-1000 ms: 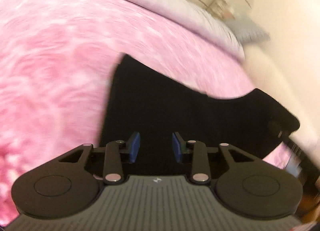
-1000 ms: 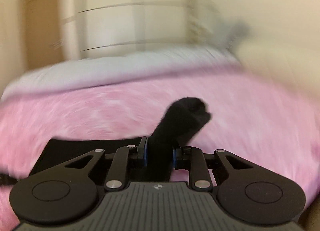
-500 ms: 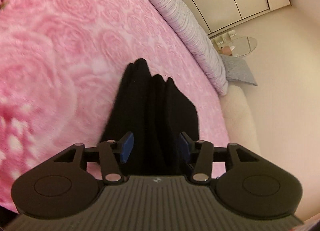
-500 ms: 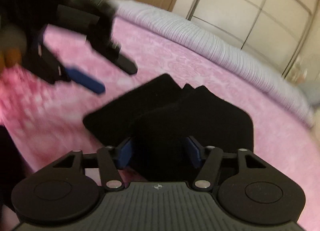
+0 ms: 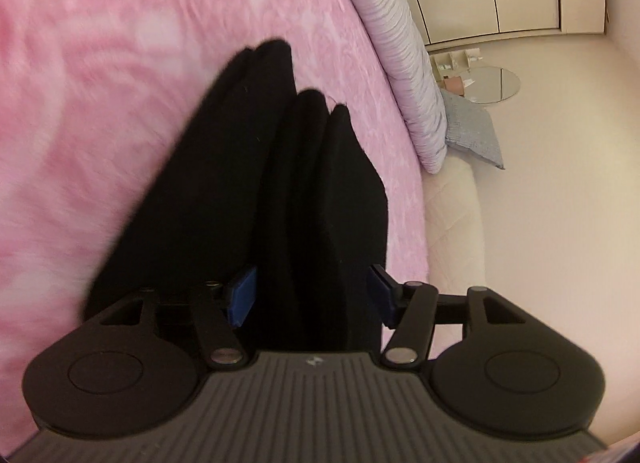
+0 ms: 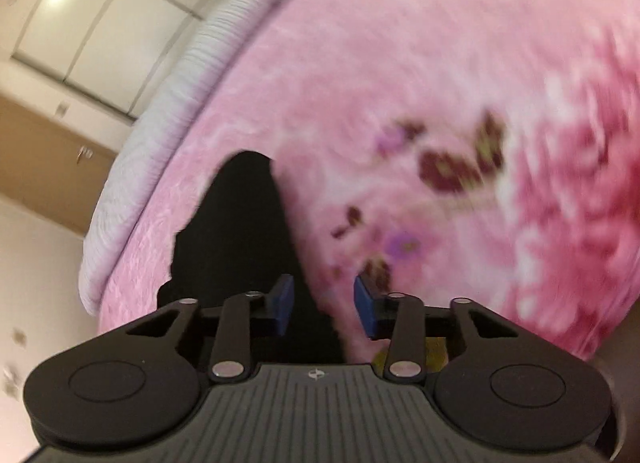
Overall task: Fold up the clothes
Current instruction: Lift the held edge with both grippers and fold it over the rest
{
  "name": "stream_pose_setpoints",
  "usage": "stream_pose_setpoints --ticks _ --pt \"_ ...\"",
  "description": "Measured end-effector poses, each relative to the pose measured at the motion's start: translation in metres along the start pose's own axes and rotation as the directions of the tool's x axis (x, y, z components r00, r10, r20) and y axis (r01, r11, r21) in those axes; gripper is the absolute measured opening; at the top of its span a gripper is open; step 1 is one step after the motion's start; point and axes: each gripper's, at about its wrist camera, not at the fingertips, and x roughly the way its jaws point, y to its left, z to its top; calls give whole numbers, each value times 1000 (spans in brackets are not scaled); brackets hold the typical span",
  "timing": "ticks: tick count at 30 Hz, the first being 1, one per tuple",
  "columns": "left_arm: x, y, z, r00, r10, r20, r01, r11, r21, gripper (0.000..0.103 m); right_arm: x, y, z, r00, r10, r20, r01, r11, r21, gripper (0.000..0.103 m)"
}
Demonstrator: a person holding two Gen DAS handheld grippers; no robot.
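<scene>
A black garment (image 5: 280, 191) lies folded in thick layers on the pink bedspread (image 5: 100, 83). My left gripper (image 5: 310, 295) is open, its blue pads on either side of the garment's near edge, with cloth between the jaws. In the right wrist view the black garment (image 6: 236, 231) lies left of centre on the bedspread (image 6: 440, 83). My right gripper (image 6: 324, 303) is open and holds nothing; its left pad is over the garment's edge, its right pad over bare bedspread.
A striped white pillow roll (image 5: 400, 55) runs along the bed's far side. A grey cushion (image 5: 472, 127) and a round glass table (image 5: 488, 83) stand on the cream floor beyond. Wardrobe doors (image 6: 80, 15) and a wooden door (image 6: 48, 151) line the wall.
My right gripper has let go of the black garment, opened and swung right, off the cloth. My left gripper has opened wider around the garment's folded edge.
</scene>
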Motion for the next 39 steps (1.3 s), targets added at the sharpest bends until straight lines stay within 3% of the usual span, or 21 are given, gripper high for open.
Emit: stream_pose_setpoints --ticks 2,3,4,8,12,18,23,27,29,31,34,36,39 --pt "7 -5 2 1000 -5 -5 5 999 45 50 10 -6 0 1000 2 -17 -1 999 34 33" --pt "10 -8 4 1000 -7 -7 7 998 67 40 14 -5 -1 1000 -3 -11 3 1000 26 32" --pt "13 -11 5 1000 -9 -9 10 996 90 18 17 -2 -2 1000 -14 -9 14 1000 4 29" --pt "10 -28 7 999 -34 10 31 975 219 17 17 26 -10 998 -66 -1 64 982 -177 21" --pt "-27 -46 7 995 -66 74 33 926 376 16 4 62 -35 994 -101 52 114 903 -415 21" --pt "-38 5 21 997 -8 81 -14 962 272 17 11 108 -70 978 -169 121 207 718 -664 21" --pt "-26 35 29 997 -8 73 -9 976 219 17 31 120 -79 967 -205 154 252 657 -710 20" --pt "-24 42 36 998 -21 53 10 979 201 18 32 125 -90 952 -228 203 301 586 -753 20" --pt "-26 42 33 999 -14 49 3 976 216 19 32 121 -92 948 -234 218 315 569 -760 20" --pt "-28 42 33 998 -2 58 -11 977 214 21 30 116 -85 957 -213 198 289 609 -739 20" --pt "-43 23 30 992 39 122 -68 967 246 20 13 97 -59 984 -133 117 177 786 -593 21" --pt "-66 8 22 983 47 178 -98 952 291 20 0 84 -47 992 -78 95 115 865 -489 22" --pt "-97 -11 6 975 27 220 -103 934 343 20 -21 77 -44 996 5 89 34 899 -437 22"
